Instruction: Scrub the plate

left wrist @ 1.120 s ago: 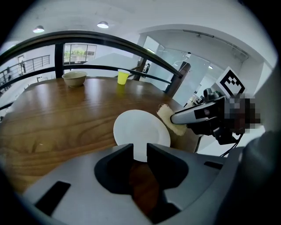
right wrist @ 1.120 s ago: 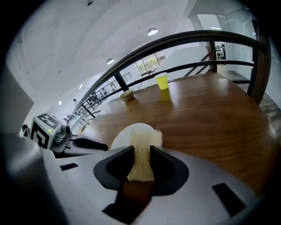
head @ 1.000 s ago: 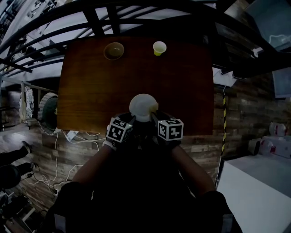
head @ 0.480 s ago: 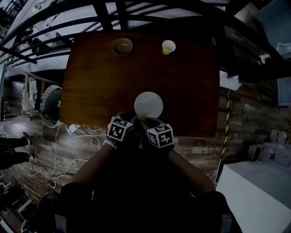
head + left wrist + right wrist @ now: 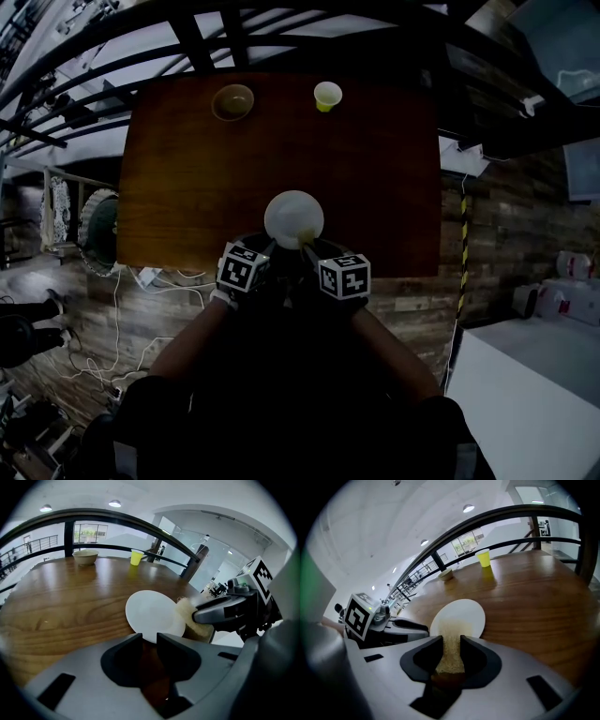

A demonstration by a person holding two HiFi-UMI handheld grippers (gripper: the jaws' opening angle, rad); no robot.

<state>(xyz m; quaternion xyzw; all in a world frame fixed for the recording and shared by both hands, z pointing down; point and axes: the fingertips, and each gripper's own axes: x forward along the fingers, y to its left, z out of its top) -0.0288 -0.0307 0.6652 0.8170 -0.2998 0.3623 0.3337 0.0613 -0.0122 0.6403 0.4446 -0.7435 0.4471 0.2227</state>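
A white round plate [image 5: 293, 218] lies near the front edge of the brown wooden table [image 5: 187, 178]. My left gripper [image 5: 265, 251] is shut on the plate's near rim, seen in the left gripper view as the plate [image 5: 152, 616] entering the left gripper [image 5: 149, 638]. My right gripper [image 5: 307, 251] is shut on a tan scrub sponge [image 5: 451, 648], whose tip rests on the plate [image 5: 461, 616]. The sponge [image 5: 192, 620] shows at the plate's right edge in the left gripper view.
A tan bowl [image 5: 233, 102] and a yellow cup [image 5: 327, 97] stand at the table's far edge. A black railing [image 5: 140, 524] runs behind the table. At the left, below the table edge, are a round object [image 5: 98, 230] and cables.
The head view has shifted back and forth. The right gripper with the sponge has moved over the plate's near right part; the left gripper keeps hold of the plate.
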